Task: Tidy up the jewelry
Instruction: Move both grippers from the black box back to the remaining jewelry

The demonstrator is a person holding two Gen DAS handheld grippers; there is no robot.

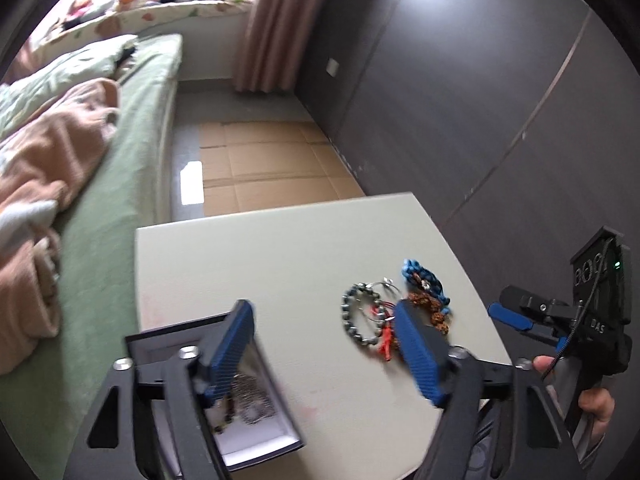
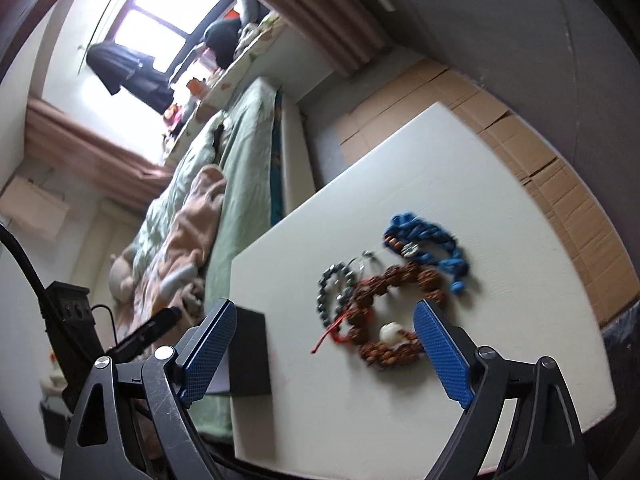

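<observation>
A pile of jewelry lies on the white table (image 1: 280,264): a grey bead bracelet (image 1: 354,316), a blue braided bracelet (image 1: 424,280), a brown seed-bead bracelet (image 2: 396,312) with a white bead and a red cord (image 2: 332,336). A dark open jewelry box (image 1: 256,416) at the table's near left corner holds some jewelry. My left gripper (image 1: 324,352) is open and empty, above the table between box and pile. My right gripper (image 2: 324,356) is open and empty, just in front of the pile; it shows in the left wrist view (image 1: 516,320). The box shows as a dark block (image 2: 250,352).
A bed (image 1: 132,152) with green sheet and pink blanket runs along the left of the table. Flattened cardboard (image 1: 272,168) covers the floor beyond the table. A dark grey wall (image 1: 480,100) stands at the right. A curtain (image 1: 272,24) hangs at the back.
</observation>
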